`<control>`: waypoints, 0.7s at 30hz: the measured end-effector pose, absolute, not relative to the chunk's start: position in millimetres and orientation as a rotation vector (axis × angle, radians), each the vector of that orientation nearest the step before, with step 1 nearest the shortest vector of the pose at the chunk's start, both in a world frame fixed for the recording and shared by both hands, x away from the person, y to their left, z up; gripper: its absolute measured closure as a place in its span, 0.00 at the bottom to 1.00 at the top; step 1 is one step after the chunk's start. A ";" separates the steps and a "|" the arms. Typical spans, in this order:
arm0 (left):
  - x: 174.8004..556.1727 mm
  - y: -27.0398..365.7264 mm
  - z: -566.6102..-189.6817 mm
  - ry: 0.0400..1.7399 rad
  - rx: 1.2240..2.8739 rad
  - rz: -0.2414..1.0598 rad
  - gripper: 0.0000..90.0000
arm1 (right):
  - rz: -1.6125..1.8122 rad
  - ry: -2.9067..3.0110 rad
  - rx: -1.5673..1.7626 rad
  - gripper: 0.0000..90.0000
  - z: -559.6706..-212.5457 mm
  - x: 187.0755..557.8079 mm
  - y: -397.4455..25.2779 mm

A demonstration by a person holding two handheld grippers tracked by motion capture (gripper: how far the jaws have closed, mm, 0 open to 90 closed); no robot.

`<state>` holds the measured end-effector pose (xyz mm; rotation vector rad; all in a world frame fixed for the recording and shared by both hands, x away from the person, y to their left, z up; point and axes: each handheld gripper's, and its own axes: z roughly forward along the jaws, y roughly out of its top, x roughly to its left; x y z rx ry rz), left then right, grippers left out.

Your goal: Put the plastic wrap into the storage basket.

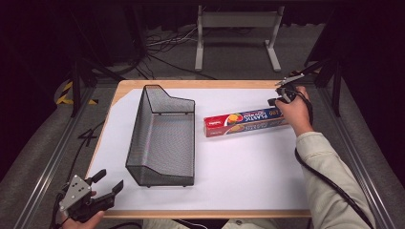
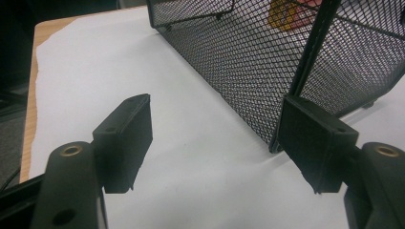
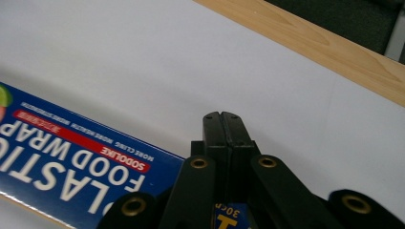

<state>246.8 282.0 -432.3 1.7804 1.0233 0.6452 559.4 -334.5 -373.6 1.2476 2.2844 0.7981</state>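
Looks like a lab or test rig – wooden table under a white paper sheet [image 1: 248,162], grey metal frame rails [image 1: 52,157], loose black cables [image 1: 162,45] across grey carpet.

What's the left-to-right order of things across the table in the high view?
left gripper, jaws apart at the near left corner → wire mesh basket → plastic food wrap box → right gripper in the person's hand at the box's right end, jaws together.
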 end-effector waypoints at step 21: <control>254.8 277.9 -431.6 1.000 1.788 0.633 0.32 | 0.621 2.365 1.306 1.00 -376.5 548.0 -341.4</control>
